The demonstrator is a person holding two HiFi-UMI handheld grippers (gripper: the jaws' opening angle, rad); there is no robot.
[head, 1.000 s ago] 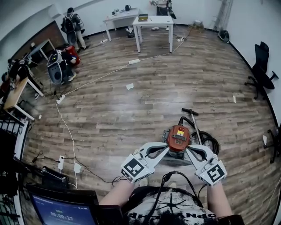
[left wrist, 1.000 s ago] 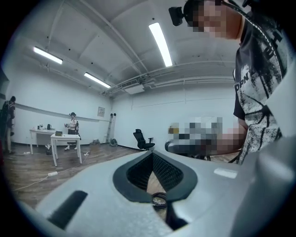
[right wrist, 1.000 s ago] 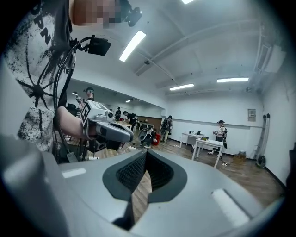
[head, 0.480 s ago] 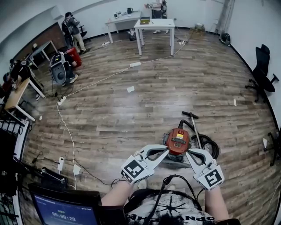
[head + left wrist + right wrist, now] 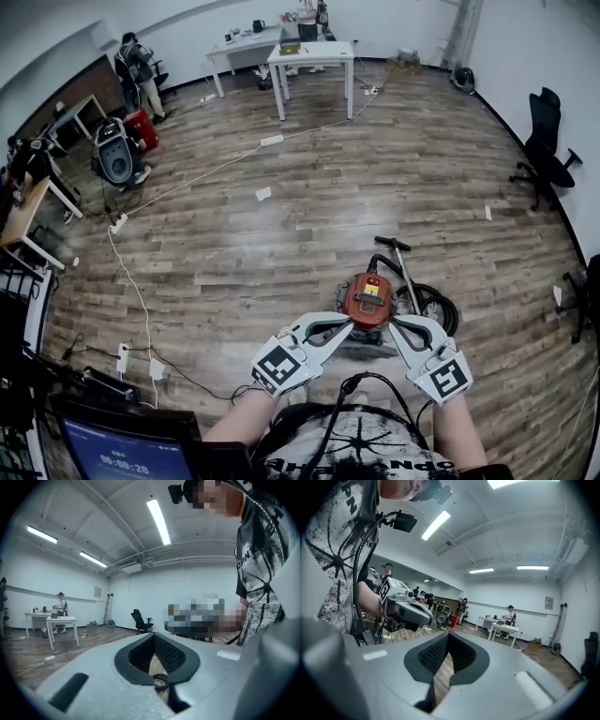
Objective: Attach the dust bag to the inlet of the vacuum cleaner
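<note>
The red vacuum cleaner (image 5: 367,300) stands on the wooden floor just in front of me, with its black hose (image 5: 433,307) coiled at its right and a wand (image 5: 401,261) lying behind it. My left gripper (image 5: 347,324) and right gripper (image 5: 395,325) point at each other above the vacuum, one on each side. The left gripper (image 5: 154,637) is shut with nothing between its pads; through the gap behind its tips I see a bit of hose. The right gripper (image 5: 447,634) is shut and empty too, and faces the left gripper (image 5: 406,605). No dust bag shows in any view.
White tables (image 5: 314,54) stand at the far wall and a black office chair (image 5: 544,141) at the right. A white cable (image 5: 187,178) runs across the floor to a power strip (image 5: 123,357). A laptop (image 5: 127,452) sits at bottom left. People stand at the far left.
Both grippers keep their place over the vacuum and stay shut. Only the head view has shifted a little, so the room sits slightly lower and further left.
</note>
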